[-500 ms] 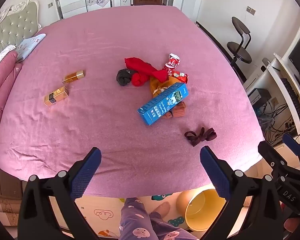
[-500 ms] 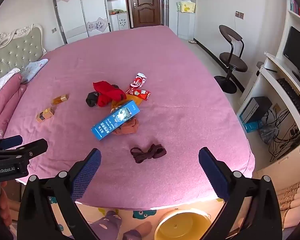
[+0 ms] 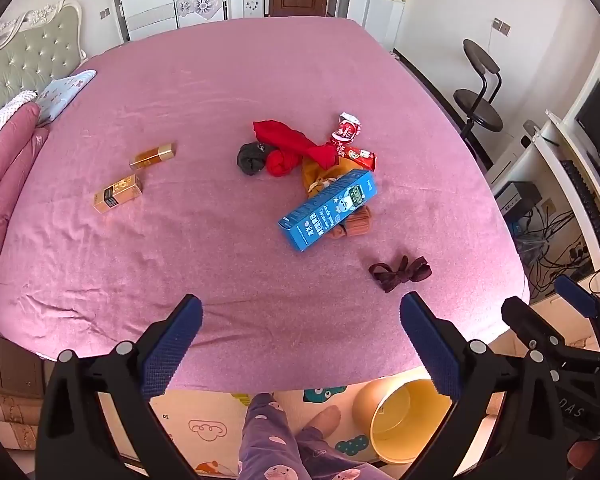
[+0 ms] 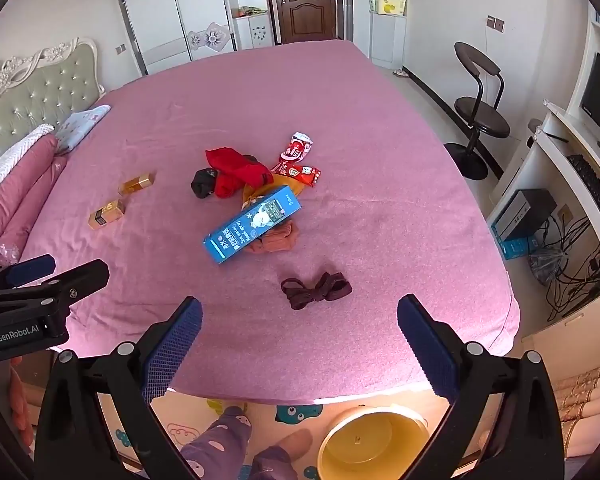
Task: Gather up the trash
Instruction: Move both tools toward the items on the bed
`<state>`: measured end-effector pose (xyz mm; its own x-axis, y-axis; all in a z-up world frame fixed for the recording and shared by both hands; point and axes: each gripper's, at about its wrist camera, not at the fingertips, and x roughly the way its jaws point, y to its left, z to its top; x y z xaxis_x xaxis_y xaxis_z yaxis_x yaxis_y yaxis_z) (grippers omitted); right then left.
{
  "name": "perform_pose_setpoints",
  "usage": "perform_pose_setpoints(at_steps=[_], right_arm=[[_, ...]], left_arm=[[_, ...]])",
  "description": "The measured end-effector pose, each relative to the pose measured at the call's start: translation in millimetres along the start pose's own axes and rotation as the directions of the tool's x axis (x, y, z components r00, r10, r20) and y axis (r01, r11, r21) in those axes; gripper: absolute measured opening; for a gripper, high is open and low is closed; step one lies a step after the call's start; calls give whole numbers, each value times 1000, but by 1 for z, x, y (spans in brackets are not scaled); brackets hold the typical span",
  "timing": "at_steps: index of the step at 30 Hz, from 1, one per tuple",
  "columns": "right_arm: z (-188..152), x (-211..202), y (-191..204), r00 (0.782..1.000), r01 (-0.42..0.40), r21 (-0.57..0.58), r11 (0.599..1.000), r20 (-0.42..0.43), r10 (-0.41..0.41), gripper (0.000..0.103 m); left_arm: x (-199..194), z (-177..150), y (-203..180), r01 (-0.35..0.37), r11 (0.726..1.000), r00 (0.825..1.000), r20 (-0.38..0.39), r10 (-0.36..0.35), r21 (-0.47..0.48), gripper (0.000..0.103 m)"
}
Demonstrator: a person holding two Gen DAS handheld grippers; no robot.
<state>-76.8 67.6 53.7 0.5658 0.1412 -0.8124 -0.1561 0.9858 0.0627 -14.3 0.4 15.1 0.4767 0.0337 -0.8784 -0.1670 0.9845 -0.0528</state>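
Yellow plastic bin (image 4: 374, 446) on the floor mat, at the foot of the bed (image 3: 260, 80), nearest to the person's legs; it looks empty. Left tool (image 3: 300, 344) and right tool (image 4: 298, 346) both hover over the bed's near edge, jaws spread wide, nothing between them. Beyond the bin, on the pink cover: dark bow-shaped cloth (image 4: 316, 286) closest, then the blue carton (image 3: 328, 210) lying across an orange-brown sock (image 3: 354, 224). Past the carton, red wrappers (image 3: 350, 140) beside a red cloth (image 3: 290, 146) and a dark balled sock (image 3: 252, 158). Two gold boxes (image 3: 118, 194) lie well apart, toward the headboard side. Judgement: no trash collected yet. Risks: trash and clothing overlap, so a pinch on the carton or wrappers may snag fabric and carry it into the bin; the thin wrappers could slip from wide pads; the soft cover may bunch under the jaws.
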Motion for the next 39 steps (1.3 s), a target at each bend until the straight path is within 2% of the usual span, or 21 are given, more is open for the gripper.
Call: perform_pose_setpoints(at_steps=[5, 15, 39], right_arm=[[2, -3, -2, 1000, -14, -13, 1000, 1, 14, 94], [7, -8, -12, 1000, -21, 1, 1000, 9, 21, 94], [43, 15, -8, 999, -30, 24, 999, -10, 31, 94]], left_arm=[[0, -5, 0, 10, 1000, 1000, -21, -11, -12, 99], [-6, -4, -5, 36, 999, 999, -14, -36, -24, 99], [26, 38, -1, 94, 996, 994, -52, -94, -5, 99]])
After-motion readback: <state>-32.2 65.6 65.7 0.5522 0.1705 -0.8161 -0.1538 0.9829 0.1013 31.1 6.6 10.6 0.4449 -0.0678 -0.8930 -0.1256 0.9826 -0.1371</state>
